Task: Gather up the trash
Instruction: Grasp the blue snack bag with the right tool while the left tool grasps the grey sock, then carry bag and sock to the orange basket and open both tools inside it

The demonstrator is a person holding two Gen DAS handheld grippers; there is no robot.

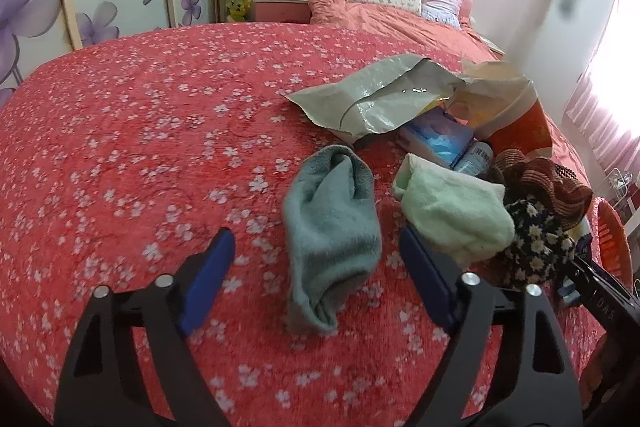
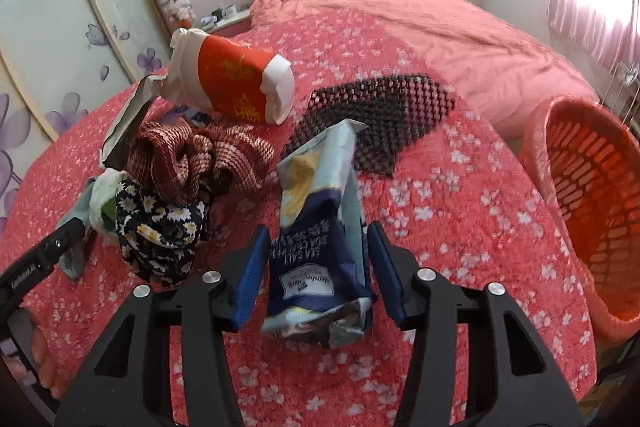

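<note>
On the red bedspread (image 2: 440, 227), crumpled blue snack bag (image 2: 316, 259), torn open

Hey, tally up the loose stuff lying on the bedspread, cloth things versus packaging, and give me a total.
Cloth items: 4 (teal sock, light green towel, brown knit, daisy-print cloth)
Packaging: 4 (grey mailer bag, red bag, blue box, cracker bag)
Total: 8

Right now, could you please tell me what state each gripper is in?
Left gripper: open, astride the blue sock, pads clear of it.
Right gripper: around the snack bag; cannot tell whether it grips.
</note>
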